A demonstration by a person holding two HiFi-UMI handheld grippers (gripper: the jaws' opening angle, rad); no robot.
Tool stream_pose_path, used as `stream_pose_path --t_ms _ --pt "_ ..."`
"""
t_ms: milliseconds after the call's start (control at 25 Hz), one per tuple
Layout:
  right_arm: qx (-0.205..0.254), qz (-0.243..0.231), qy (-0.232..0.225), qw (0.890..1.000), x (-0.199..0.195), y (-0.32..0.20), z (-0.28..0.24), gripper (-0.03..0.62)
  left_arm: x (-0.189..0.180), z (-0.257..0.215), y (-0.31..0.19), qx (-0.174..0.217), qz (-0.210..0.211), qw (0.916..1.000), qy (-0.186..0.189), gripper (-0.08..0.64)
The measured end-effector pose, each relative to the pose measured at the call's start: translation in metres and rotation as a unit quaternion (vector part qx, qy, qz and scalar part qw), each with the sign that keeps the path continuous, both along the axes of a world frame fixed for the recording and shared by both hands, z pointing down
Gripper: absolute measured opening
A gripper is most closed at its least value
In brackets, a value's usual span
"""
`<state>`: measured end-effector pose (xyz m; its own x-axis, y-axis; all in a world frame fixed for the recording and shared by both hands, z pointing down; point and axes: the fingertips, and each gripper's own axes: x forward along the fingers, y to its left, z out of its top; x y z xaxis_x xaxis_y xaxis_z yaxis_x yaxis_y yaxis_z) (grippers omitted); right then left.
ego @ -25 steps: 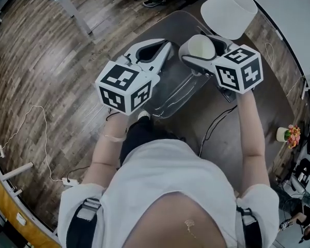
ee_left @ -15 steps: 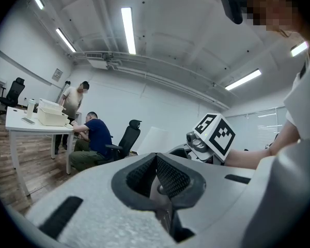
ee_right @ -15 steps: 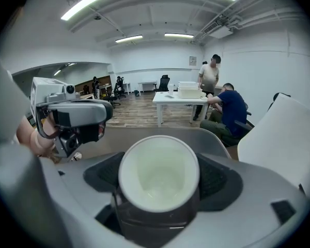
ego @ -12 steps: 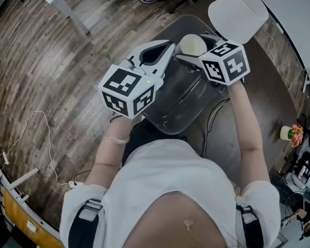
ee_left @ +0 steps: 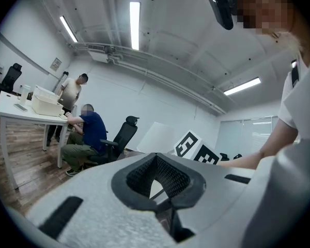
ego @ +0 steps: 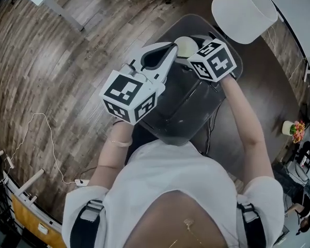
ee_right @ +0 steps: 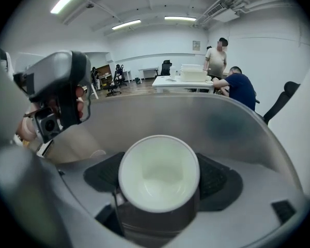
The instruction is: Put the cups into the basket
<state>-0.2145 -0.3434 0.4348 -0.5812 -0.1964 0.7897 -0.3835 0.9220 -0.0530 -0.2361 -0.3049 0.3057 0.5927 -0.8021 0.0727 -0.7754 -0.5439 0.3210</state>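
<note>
The right claw [ego: 190, 53] is clamped on a white cup [ego: 183, 44]. Its pads grip the grey outer wall from either side, and the cup's open mouth faces back along the claw. In the right gripper view the cup [ee_right: 158, 174] sits inside the walls of the translucent grey basket [ee_right: 206, 120], whose wall rises behind it. Whether it touches the basket floor cannot be told.

In the head view the cup is at the 12 o'clock end of the basket [ego: 178, 115], which stands on the dark brown bench [ego: 258, 87]. The left claw [ego: 169, 49] has its tips together and holds nothing, and it is over the basket's 10 o'clock rim, just beside the cup.

A large white container [ego: 245, 12] stands at the basket's 1 o'clock. A small flower pot [ego: 291, 129] sits well apart at 4 o'clock.
</note>
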Motion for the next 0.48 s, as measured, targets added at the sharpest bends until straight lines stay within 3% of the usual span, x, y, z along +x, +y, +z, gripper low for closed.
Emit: stream_pose_path --t_ms 320,480 --pt "-0.015 -0.018 0.02 1.0 -0.004 -0.004 0.039 0.403 -0.007 0.015 -0.005 -0.019 -0.006 0.9996 0.02 0.009" --pt "-0.042 -0.029 0.033 0.998 -0.008 -0.006 0.057 0.403 -0.009 0.014 -0.009 -0.015 -0.008 0.9998 -0.003 0.009"
